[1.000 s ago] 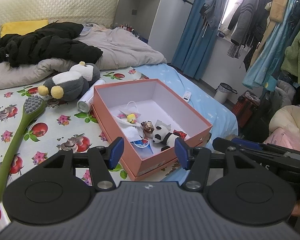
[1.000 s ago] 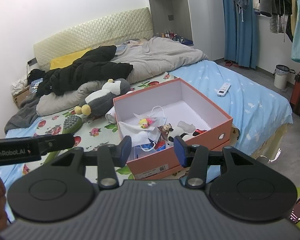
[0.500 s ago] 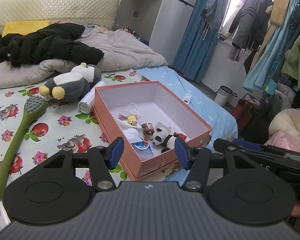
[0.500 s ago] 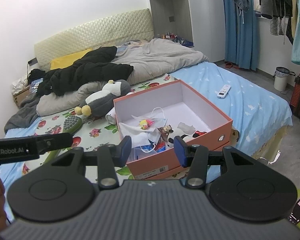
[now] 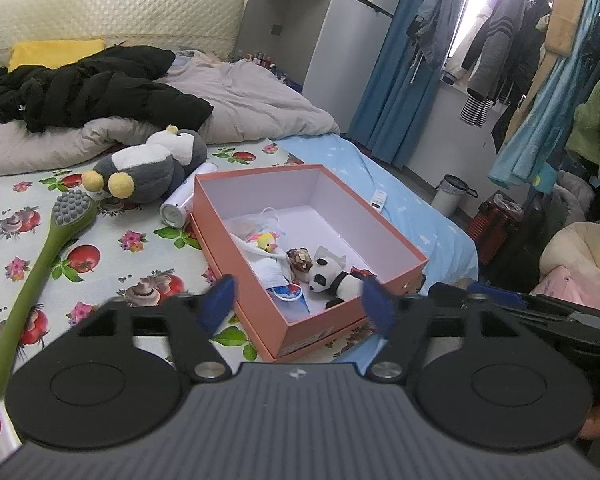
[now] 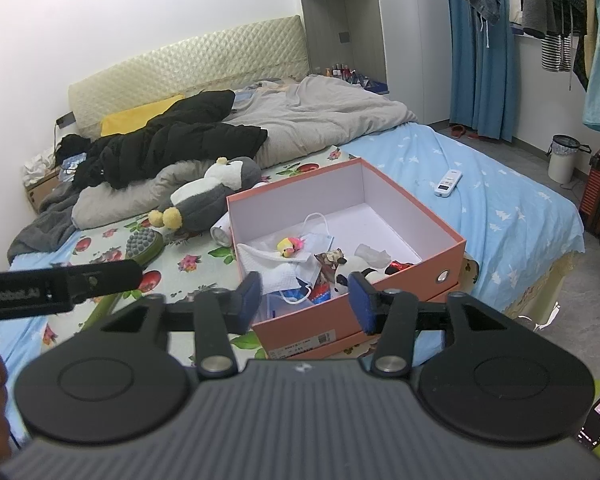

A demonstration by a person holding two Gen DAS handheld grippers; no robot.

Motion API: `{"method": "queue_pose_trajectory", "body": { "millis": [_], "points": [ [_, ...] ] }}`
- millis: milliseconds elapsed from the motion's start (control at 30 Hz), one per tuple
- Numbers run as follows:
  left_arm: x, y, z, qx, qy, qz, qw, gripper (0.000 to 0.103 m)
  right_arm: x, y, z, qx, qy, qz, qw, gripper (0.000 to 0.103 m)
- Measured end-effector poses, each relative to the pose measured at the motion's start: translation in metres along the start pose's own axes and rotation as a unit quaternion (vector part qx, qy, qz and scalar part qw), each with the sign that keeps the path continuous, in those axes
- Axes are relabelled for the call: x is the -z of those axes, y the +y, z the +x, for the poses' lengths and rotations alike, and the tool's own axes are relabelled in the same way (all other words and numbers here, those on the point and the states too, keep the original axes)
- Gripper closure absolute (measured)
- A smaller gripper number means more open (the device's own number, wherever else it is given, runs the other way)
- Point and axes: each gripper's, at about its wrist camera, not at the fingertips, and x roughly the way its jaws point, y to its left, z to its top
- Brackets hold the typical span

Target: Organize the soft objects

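Tongs: left tongs (image 5: 298,300) and right tongs (image 6: 304,300) both opening, gripping nothing, hovering before orange box (image 5: 220,216) containing panda plush (image 5: 332,280); penguin plush (image 5: 148,168) lying beside box on bed (image 5: 100,248).

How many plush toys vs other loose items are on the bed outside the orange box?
Plush toys: 1, the big grey-and-white stuffed penguin
Massage tools: 1, the long green stick with a grey nubbed head
Cans: 1, the white cylinder lying against the orange cardboard box
Remotes: 1, the white remote control on the blue sheet
Total: 4
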Motion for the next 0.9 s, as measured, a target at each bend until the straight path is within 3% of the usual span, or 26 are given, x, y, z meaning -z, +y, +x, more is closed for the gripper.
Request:
{"method": "queue_pose_trajectory", "body": {
  "millis": [67,133,333,900],
  "points": [
    [-0.0007,0.0001,-0.0006,-0.003,-0.002,0.0,1.0,0.014,-0.0003,-0.0016,0.0,0.002,-0.004,-0.001,1.0,0.018],
    [-0.0016,0.0002,-0.0006,-0.003,-0.001,0.001,1.0,0.008,0.0002,-0.0005,-0.0009,0.004,-0.008,-0.003,1.0,0.018],
    [-0.0015,-0.0028,-0.0003,-0.015,0.0,0.006,0.9999,0.003,-0.0011,-0.0027,0.0018,0.012,-0.003,-0.004,1.0,0.017],
    [-0.0035,-0.0041,0.0016,-0.026,0.006,0.01,0.9996,0.001,0.0011,-0.0027,0.0032,0.021,-0.005,-0.003,1.0,0.016]
  ]
}}
